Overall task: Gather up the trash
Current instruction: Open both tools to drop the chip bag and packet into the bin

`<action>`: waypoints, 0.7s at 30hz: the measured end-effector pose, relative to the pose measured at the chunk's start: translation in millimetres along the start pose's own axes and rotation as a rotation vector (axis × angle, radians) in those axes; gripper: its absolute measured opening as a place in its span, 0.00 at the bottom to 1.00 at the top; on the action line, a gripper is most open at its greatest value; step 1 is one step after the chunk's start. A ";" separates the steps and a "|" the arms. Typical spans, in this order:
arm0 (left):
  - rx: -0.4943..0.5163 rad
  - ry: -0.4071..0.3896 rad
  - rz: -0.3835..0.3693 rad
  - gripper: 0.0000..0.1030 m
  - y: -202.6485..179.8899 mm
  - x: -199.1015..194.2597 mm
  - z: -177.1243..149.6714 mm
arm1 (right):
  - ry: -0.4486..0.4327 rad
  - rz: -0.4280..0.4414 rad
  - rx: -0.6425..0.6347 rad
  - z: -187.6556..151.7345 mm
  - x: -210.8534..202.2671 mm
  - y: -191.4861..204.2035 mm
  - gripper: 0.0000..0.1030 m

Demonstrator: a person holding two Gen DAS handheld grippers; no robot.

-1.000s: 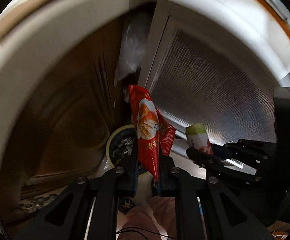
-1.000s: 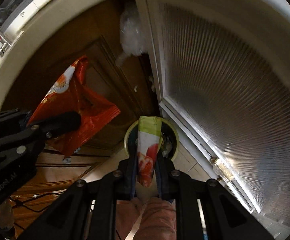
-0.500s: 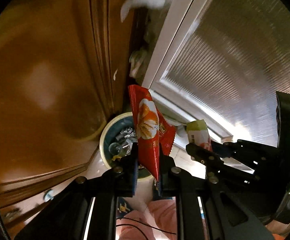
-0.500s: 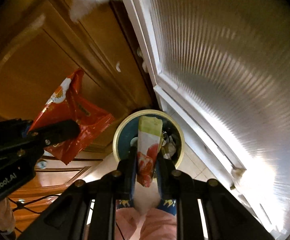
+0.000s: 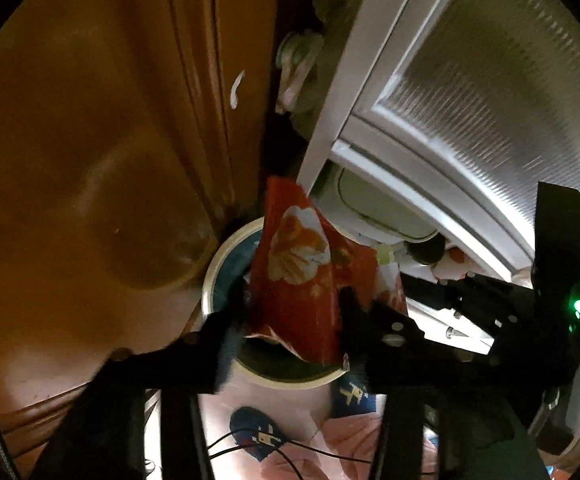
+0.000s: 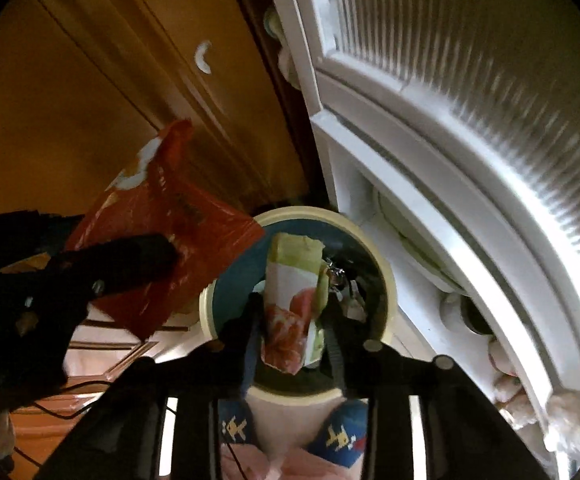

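Observation:
A round bin (image 5: 210, 272) with a cream rim and dark inside stands on the floor; it also shows in the right wrist view (image 6: 385, 276). My left gripper (image 5: 293, 312) has its jaws spread; a red snack bag (image 5: 301, 280) hangs loose between them above the bin. The bag and left gripper also show in the right wrist view (image 6: 170, 232). My right gripper (image 6: 293, 320) has its jaws apart around a green and white wrapper (image 6: 293, 280) over the bin's mouth.
A brown wooden cabinet door (image 5: 90, 120) stands left of the bin. A white ribbed-glass door (image 6: 469, 100) stands to the right. The person's blue patterned slippers (image 6: 341, 436) and pink trousers are just below the bin. Crumpled trash lies inside the bin.
Both grippers have moved down closer over the bin. Both sets of jaws have opened, and the red bag and the green wrapper have come loose from the pads.

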State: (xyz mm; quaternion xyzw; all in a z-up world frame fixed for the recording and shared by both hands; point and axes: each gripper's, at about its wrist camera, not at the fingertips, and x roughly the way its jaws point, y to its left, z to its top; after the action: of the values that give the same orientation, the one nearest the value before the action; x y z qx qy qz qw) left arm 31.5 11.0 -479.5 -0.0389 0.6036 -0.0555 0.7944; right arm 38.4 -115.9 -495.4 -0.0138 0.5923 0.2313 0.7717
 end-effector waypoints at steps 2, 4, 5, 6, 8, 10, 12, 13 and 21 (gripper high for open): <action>0.000 0.009 0.011 0.62 3.9 3.9 -3.1 | 0.002 -0.014 0.007 -1.0 6.9 -0.8 0.39; 0.000 0.012 0.017 0.71 8.5 3.4 -6.5 | 0.002 -0.029 0.011 -1.6 10.8 -1.1 0.46; -0.001 0.014 0.017 0.76 11.2 4.7 -8.1 | 0.002 -0.028 0.014 -2.3 11.9 -1.7 0.47; -0.002 0.017 0.021 0.81 12.5 6.4 -8.5 | 0.002 -0.032 0.015 -3.4 13.4 -1.4 0.48; -0.008 0.016 0.040 0.86 15.8 5.9 -11.3 | 0.005 -0.041 0.016 -6.0 13.9 -2.1 0.48; -0.020 0.014 0.050 0.88 18.1 10.0 -12.2 | 0.008 -0.044 0.019 -7.4 14.8 -2.2 0.53; -0.029 0.018 0.056 0.92 20.6 10.1 -14.1 | 0.007 -0.051 0.017 -12.1 11.7 0.7 0.60; -0.033 0.018 0.060 0.93 21.3 9.8 -15.3 | 0.005 -0.052 0.018 -13.6 10.6 1.3 0.60; -0.019 -0.002 0.085 0.99 21.4 14.2 -14.8 | 0.003 -0.059 0.043 -11.6 17.6 2.6 0.60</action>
State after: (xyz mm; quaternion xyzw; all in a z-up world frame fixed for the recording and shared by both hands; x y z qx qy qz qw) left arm 21.9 30.4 -499.7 -0.0206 0.6044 -0.0158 0.7962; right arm 30.3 -111.0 -514.4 -0.0150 0.5978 0.1953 0.7774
